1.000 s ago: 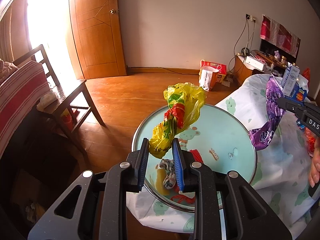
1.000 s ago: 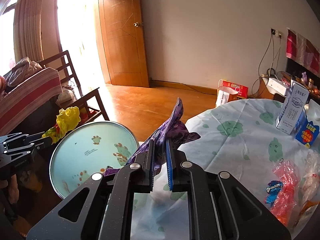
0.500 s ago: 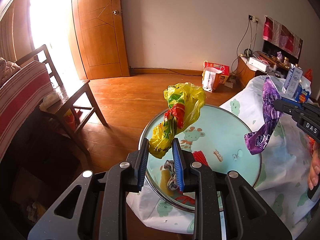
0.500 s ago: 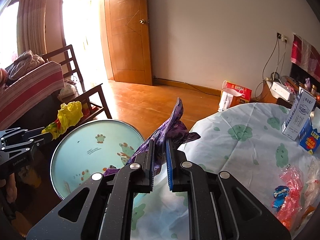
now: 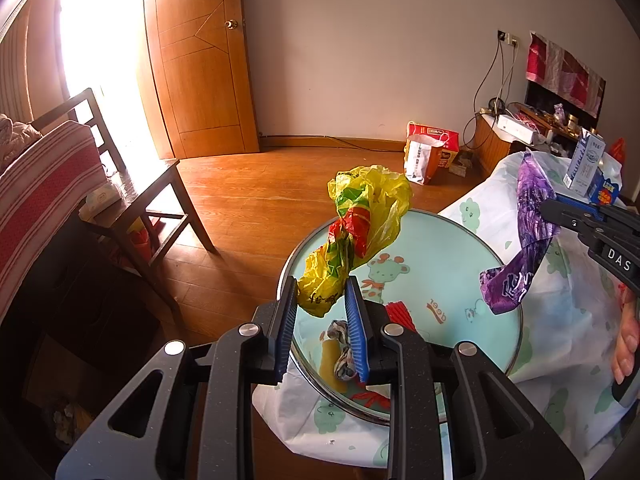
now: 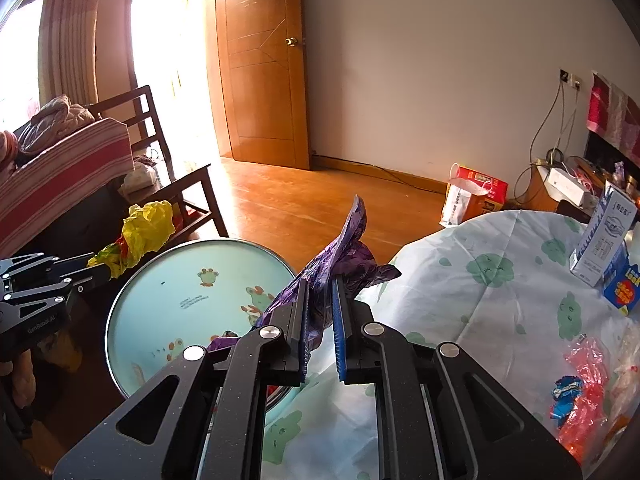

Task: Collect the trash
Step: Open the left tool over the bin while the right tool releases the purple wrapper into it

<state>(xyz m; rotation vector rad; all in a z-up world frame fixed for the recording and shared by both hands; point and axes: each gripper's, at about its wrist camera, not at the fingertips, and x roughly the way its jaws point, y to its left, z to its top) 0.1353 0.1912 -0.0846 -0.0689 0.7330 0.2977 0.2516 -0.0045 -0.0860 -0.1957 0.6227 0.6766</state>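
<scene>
Left gripper [image 5: 321, 296] pinching yellow plastic bag [image 5: 360, 232], right gripper [image 6: 320, 300] pinching purple wrapper [image 6: 340, 264], both above round basin [image 5: 448, 264].

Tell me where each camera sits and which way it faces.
Left wrist: on the left gripper, looking along its fingers over the basin toward the door; it pinches a yellow bag; the person's right hand shows at the edge.
Right wrist: on the right gripper, facing the same door; it pinches a purple wrapper.
Shared: basin, both bags, each other's gripper, and the milk carton.
</scene>
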